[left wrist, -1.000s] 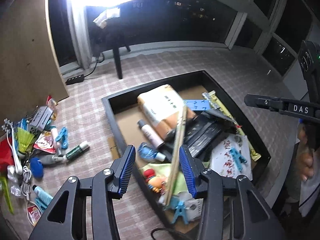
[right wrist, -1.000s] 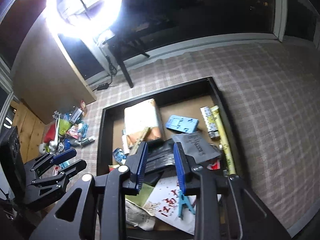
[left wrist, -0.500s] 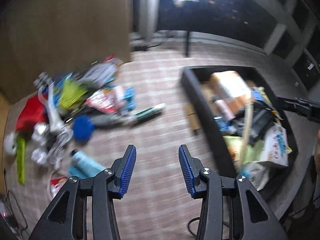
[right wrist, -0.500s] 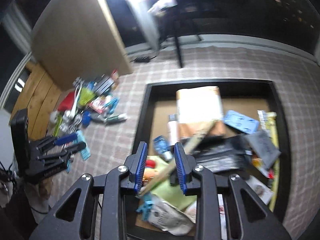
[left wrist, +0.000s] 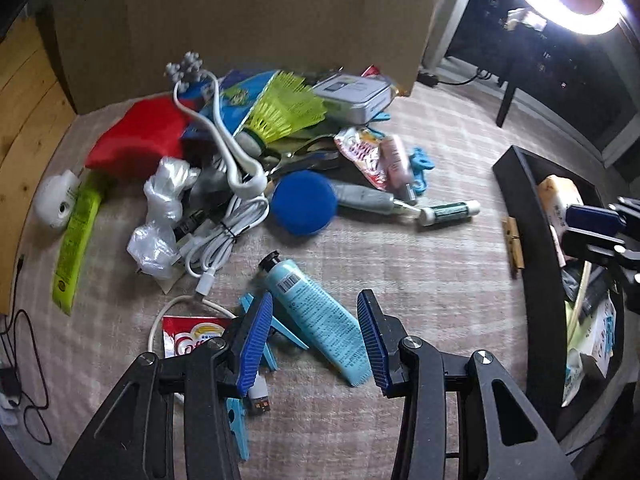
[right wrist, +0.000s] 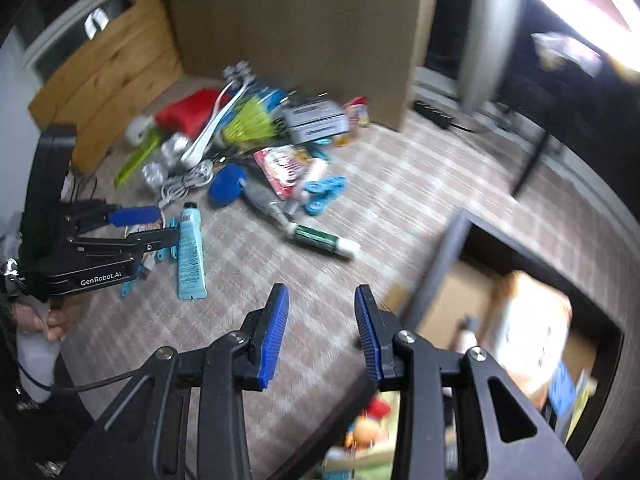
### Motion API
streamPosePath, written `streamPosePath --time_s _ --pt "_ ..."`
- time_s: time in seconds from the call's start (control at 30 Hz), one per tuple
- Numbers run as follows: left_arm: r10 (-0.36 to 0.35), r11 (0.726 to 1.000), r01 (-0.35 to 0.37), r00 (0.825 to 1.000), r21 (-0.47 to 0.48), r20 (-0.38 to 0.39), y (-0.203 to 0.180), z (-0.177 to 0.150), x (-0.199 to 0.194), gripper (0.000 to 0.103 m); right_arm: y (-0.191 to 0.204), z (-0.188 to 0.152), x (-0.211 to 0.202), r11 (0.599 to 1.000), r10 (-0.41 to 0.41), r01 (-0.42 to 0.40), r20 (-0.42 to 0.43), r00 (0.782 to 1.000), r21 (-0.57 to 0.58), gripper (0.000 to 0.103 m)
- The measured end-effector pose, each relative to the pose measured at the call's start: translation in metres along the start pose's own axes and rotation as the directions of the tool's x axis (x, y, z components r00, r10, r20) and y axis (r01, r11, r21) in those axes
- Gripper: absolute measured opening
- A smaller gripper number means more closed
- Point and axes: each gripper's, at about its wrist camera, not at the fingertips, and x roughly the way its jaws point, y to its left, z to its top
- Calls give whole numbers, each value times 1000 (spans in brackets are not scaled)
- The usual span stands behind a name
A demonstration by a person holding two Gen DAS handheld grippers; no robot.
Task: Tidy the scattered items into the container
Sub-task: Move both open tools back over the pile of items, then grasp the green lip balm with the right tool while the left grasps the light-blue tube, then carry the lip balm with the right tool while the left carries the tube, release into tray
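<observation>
Right wrist view: left hand-held gripper reads "GenRobot.AI".

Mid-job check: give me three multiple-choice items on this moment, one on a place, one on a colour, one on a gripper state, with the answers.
1. Where does the light blue tube lie?
A. inside the black container
B. on the checked cloth between the left gripper's fingers
C. on top of the red pouch

2. What colour is the round puff beside the white cable?
A. blue
B. orange
C. black

3. How does the left gripper stand?
A. shut on the tube
B. open, pads clear of the tube
C. shut on a clothespin

Answers: 1 B, the tube rests on the cloth, well left of the black container. 2 A, the disc is plain blue. 3 B, cloth shows on both sides of the tube between the pads.
</observation>
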Motion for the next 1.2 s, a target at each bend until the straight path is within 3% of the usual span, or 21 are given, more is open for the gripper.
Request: streamPosePath --time_s 0.23,0.53,0.83,0.93,1.0,1.2 --pt "-20 1000 19 999 -24 -45 3 3 18 43 14 30 59 984 -65 43 -120 991 -175 38" --pt "6 1000 -6 997 3 -83 -3 10 37 42 18 41 98 961 -79 32 -161 984 -276 38" --pt "-3 995 11 997 96 -82 -31 10 49 34 -1 38 101 991 -10 -16 -184 983 -135 37" --pt "10 992 -1 997 123 -71 -38 8 48 29 -3 35 95 994 -14 -7 -187 982 -111 23" --pt "15 993 -8 998 117 -61 -39 7 48 28 -4 33 91 996 -14 -2 -186 982 -85 16" --pt "-41 998 45 996 41 -75 -26 6 42 27 -7 23 71 999 39 -34 -150 988 33 15"
